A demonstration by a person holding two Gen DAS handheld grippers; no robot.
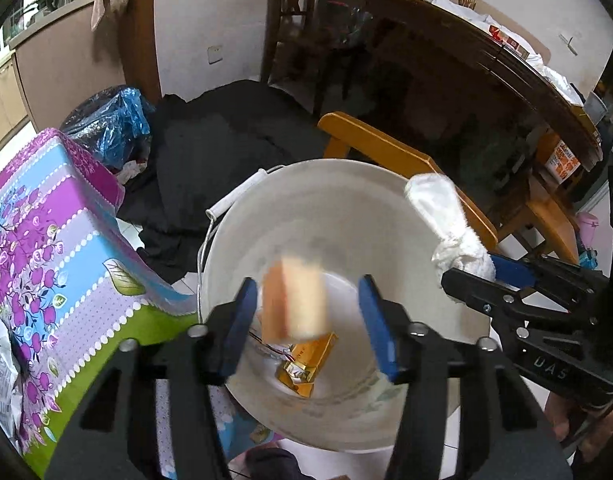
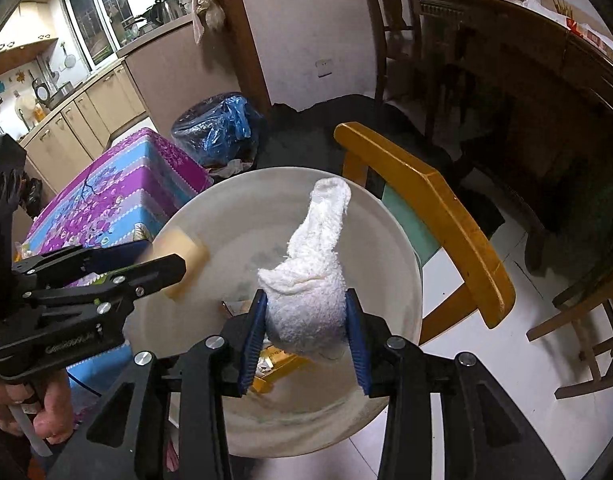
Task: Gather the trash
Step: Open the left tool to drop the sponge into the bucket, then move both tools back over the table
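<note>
A white bucket [image 1: 306, 208] stands below both grippers, with a yellow packet [image 1: 306, 364] lying on its bottom. My left gripper [image 1: 308, 320] is open above it. A blurred tan block [image 1: 294, 300] hangs between its blue pads [image 1: 242, 328], with a gap on each side. In the right wrist view the same block [image 2: 186, 256] shows at the tip of the left gripper [image 2: 162, 258], over the bucket [image 2: 386, 260]. My right gripper [image 2: 306, 332] is shut on a white cloth [image 2: 310, 280], whose free end sticks up over the bucket. From the left wrist view, the right gripper [image 1: 466, 268] and cloth [image 1: 442, 212] sit at the bucket's right rim.
A table under a floral purple and blue cover [image 1: 46, 240] stands left of the bucket. A yellow wooden chair [image 2: 426, 200] is close behind it on the right. A bin lined with blue plastic [image 2: 222, 128], black fabric on the floor [image 1: 226, 140] and a dark wooden table [image 1: 466, 60] lie farther back.
</note>
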